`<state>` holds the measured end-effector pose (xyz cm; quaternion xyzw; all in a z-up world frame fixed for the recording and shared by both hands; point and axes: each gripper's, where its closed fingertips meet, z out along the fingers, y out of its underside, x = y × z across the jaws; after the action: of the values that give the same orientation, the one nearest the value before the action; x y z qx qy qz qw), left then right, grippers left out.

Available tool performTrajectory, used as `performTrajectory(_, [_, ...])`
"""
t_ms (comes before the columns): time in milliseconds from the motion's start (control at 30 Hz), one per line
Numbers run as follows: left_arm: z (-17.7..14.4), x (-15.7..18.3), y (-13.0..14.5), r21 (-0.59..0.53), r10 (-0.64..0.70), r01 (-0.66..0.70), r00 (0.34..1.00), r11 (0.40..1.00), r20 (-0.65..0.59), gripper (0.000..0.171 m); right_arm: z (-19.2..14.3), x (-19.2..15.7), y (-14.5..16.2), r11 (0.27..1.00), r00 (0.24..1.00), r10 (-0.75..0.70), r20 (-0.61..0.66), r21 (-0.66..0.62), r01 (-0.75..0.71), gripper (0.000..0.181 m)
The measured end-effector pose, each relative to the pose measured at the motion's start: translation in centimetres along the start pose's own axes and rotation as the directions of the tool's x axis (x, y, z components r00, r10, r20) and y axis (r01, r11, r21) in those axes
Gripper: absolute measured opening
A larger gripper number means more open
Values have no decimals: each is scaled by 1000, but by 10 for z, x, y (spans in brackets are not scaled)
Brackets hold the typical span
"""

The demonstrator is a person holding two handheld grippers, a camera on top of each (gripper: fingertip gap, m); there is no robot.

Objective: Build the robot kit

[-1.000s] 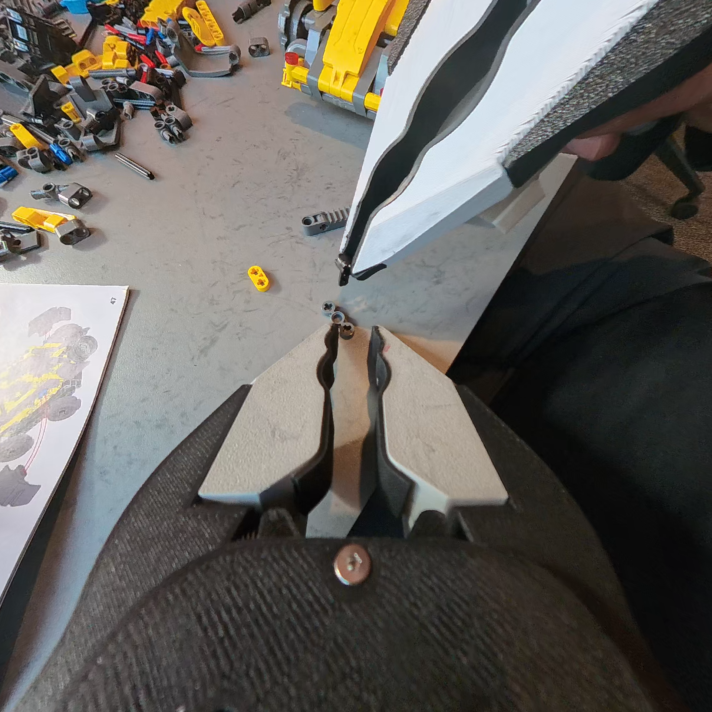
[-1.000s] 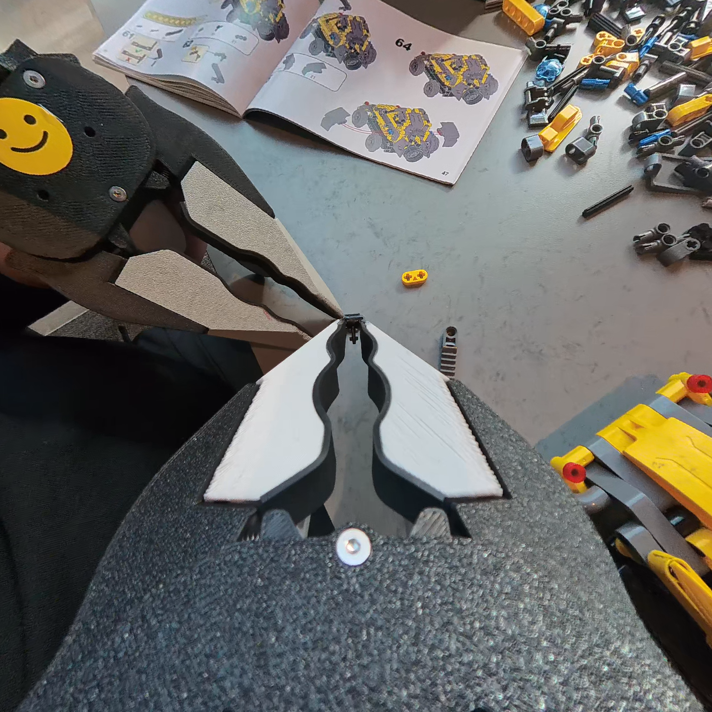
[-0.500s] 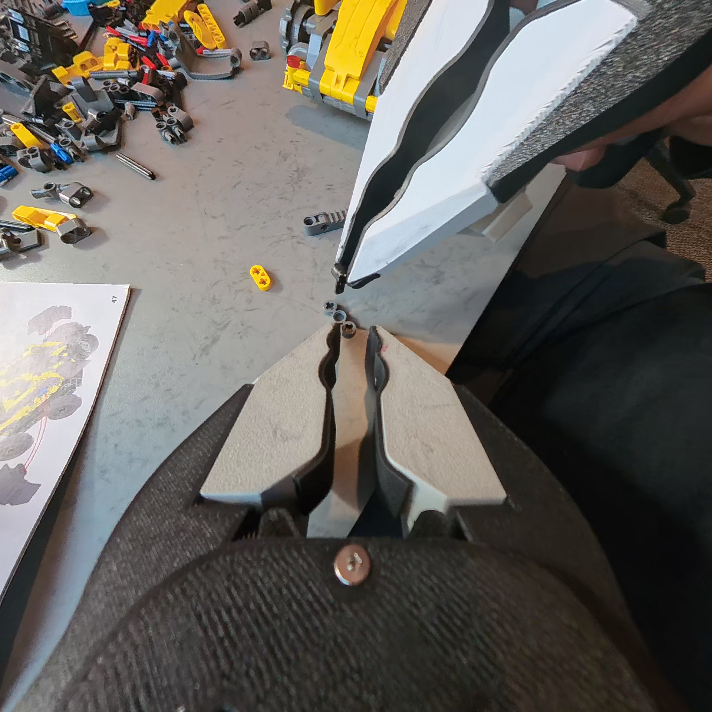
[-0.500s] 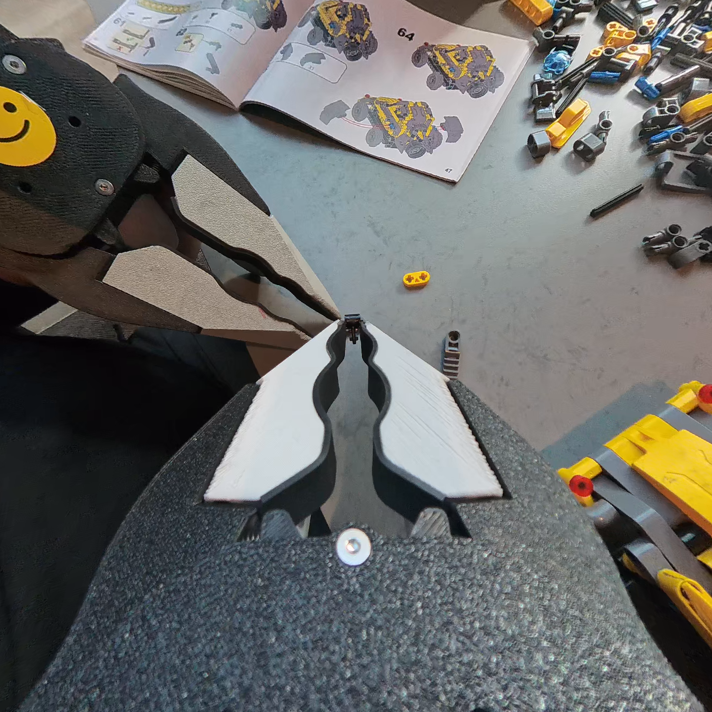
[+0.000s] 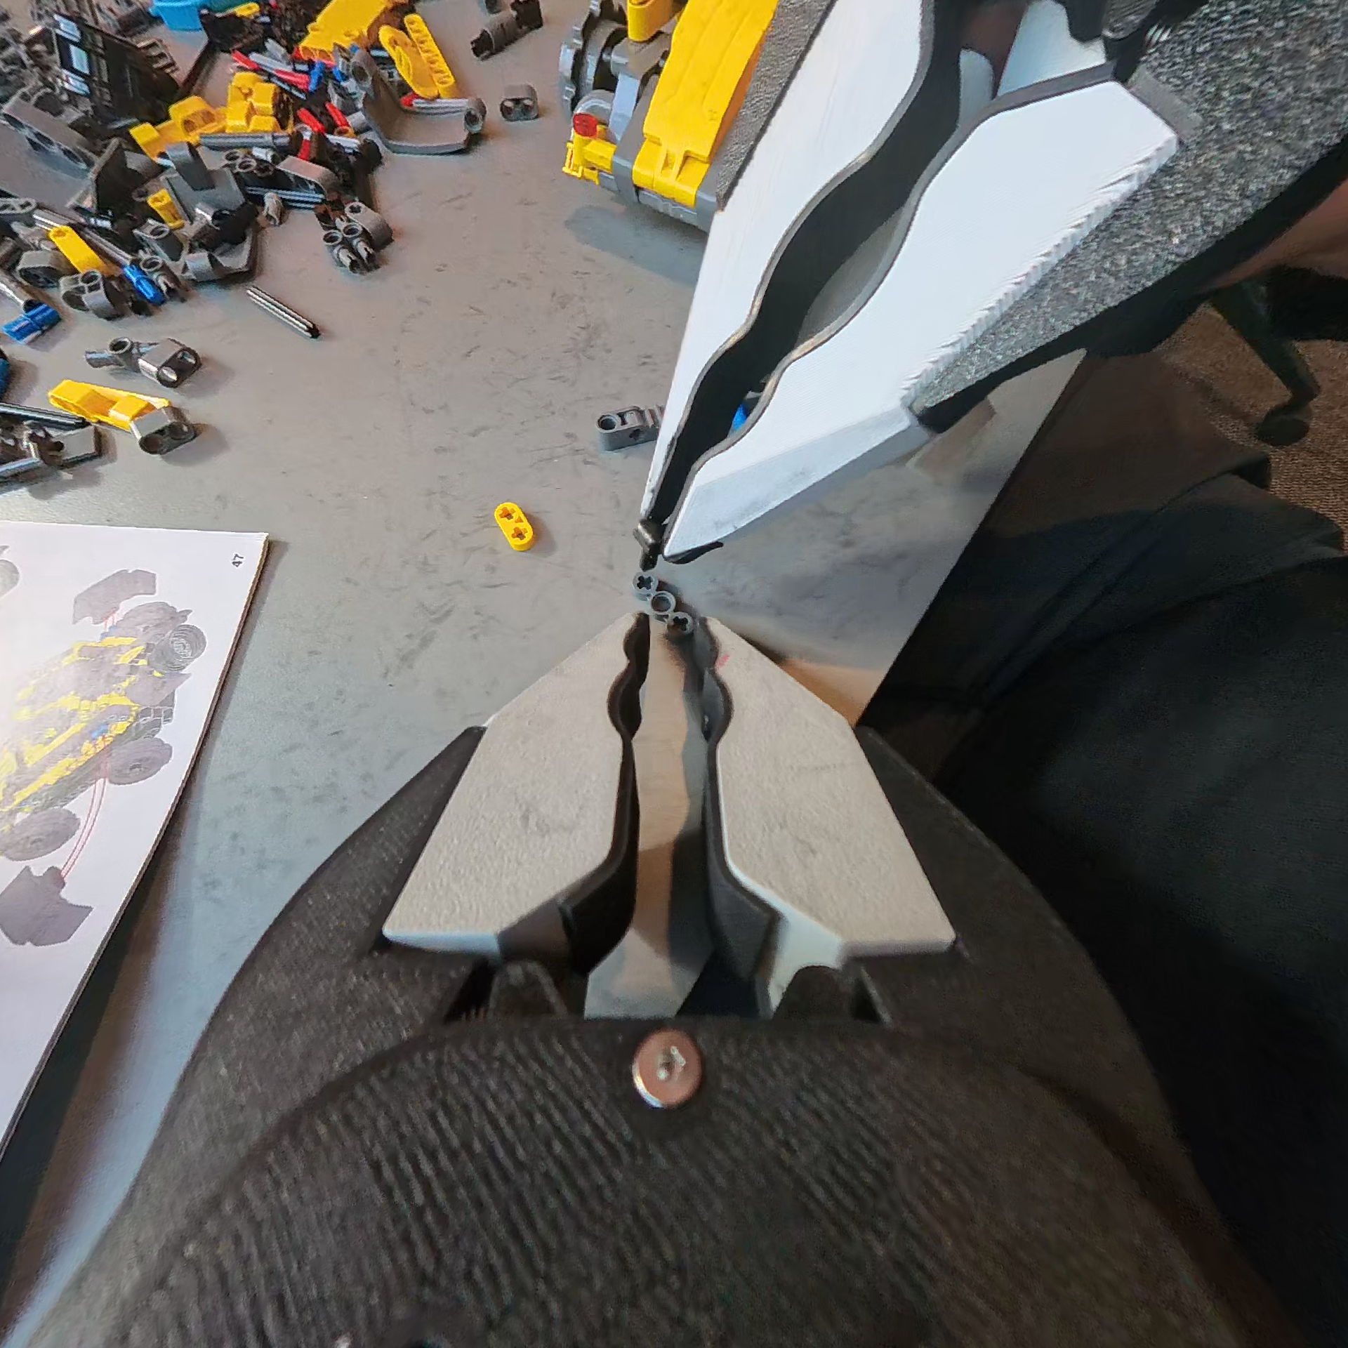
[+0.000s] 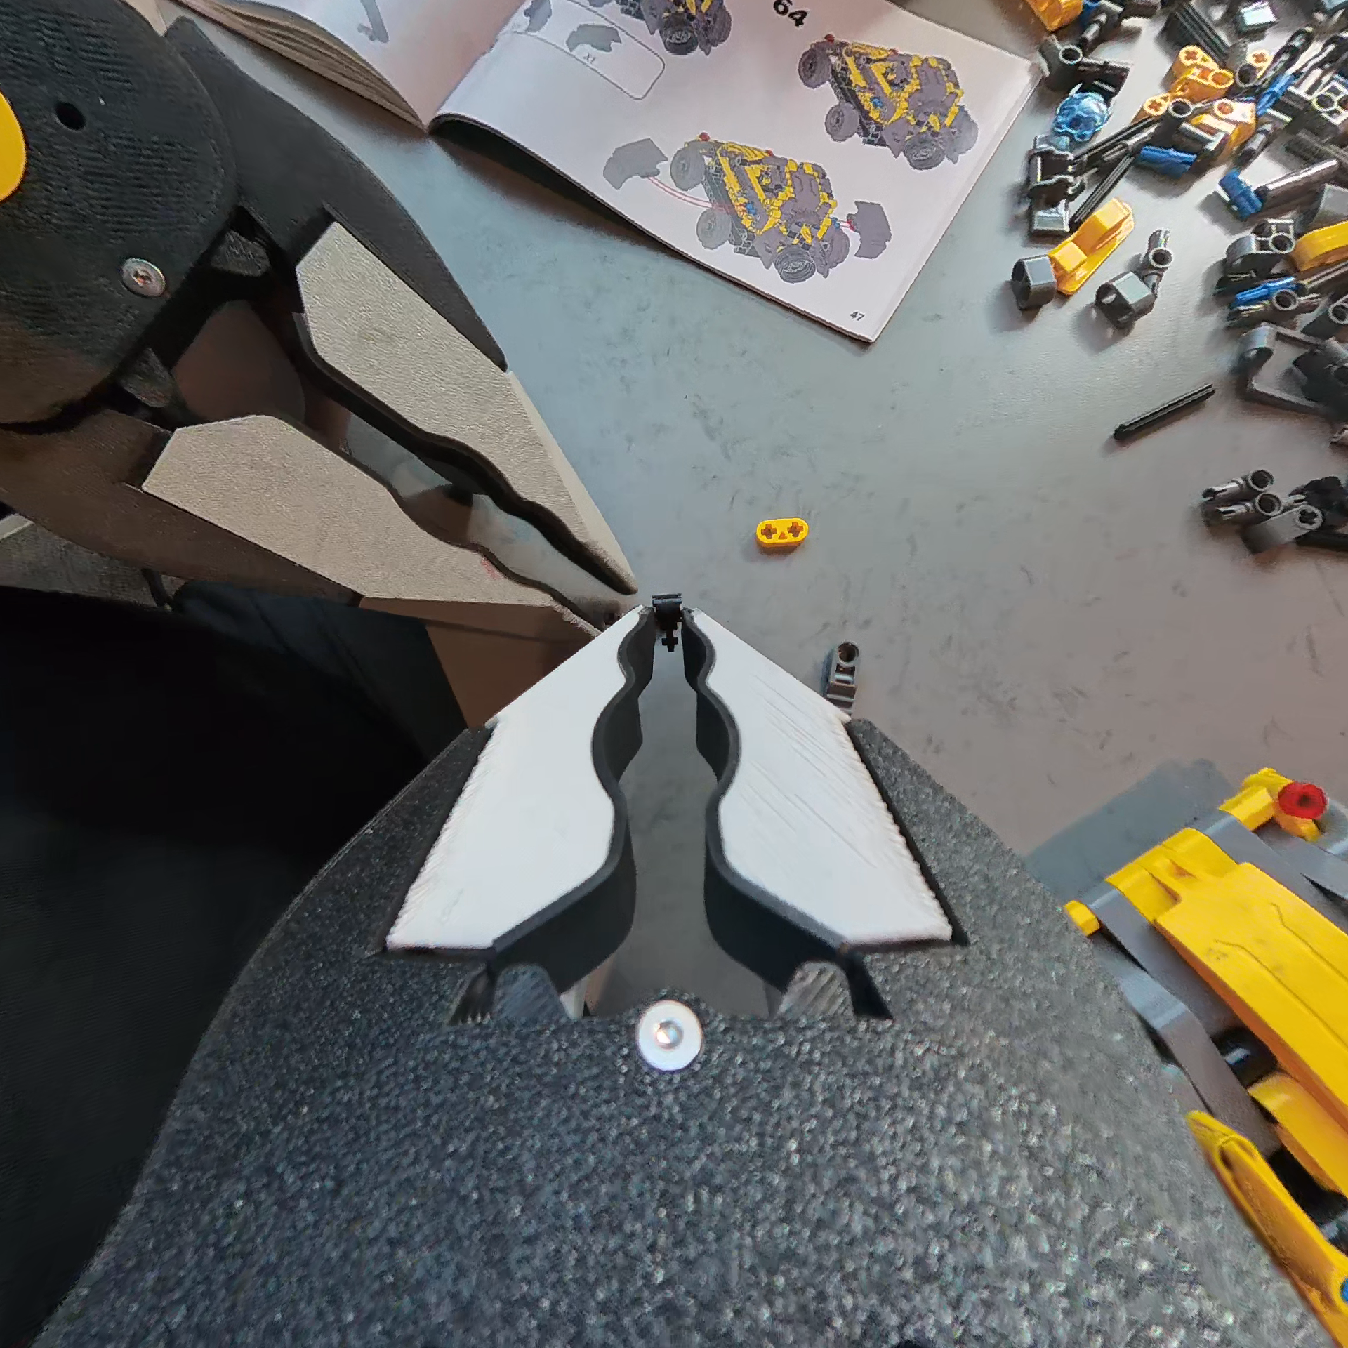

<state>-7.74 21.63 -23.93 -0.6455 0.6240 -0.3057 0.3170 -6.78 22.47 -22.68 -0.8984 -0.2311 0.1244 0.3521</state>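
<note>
My left gripper (image 5: 671, 627) is shut on a small dark grey three-hole beam (image 5: 662, 602) that sticks out past its tips. My right gripper (image 6: 667, 611) is shut on a small black pin (image 6: 667, 611). In the left wrist view the right gripper (image 5: 660, 543) comes down from the upper right, and the pin (image 5: 645, 540) hangs just above the beam's far hole, almost touching. In the right wrist view the left gripper (image 6: 613, 594) reaches in from the left, its tips right beside the pin. Both are held over the grey table (image 5: 408, 408) near its front edge.
A small yellow two-hole link (image 5: 515, 524) and a grey connector (image 5: 627, 427) lie just beyond the grippers. A pile of loose parts (image 5: 182, 182) is far left, a yellow and grey model vehicle (image 5: 656, 109) behind, an open instruction booklet (image 5: 95, 729) at left. My left and right fingertips are right by each other.
The two grippers have closed in on each other: the right gripper's pin has come down nearly onto the beam in the left gripper. The right wrist view sits lower and closer to the table.
</note>
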Motion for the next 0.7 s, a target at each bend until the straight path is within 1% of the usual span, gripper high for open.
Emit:
performTrajectory(133, [6,-2,-2,-26,-1,1,1000,1000,4,15,3,1,3,999,999,-32,3,-40,32,7])
performTrajectory(233, [8,-3,-3,-37,-2,3,1000,999,7,12,2,2,3,998,999,-38,0,-46,38,7])
performTrajectory(300, [8,-4,-2,-39,0,0,1000,999,6,6,-1,4,2,999,1000,-26,-3,-40,26,7])
performTrajectory(333, [7,-5,-2,-40,0,1,1000,999,5,5,-3,5,2,999,1000,-15,-2,-36,15,7])
performTrajectory(467, [5,-6,-1,-35,2,-2,1000,999,3,5,-8,6,2,1000,1000,20,-1,-20,-21,7])
performTrajectory(700, [1,-5,2,-33,4,-4,1000,999,-1,11,2,-4,4,999,998,42,36,-20,-42,7])
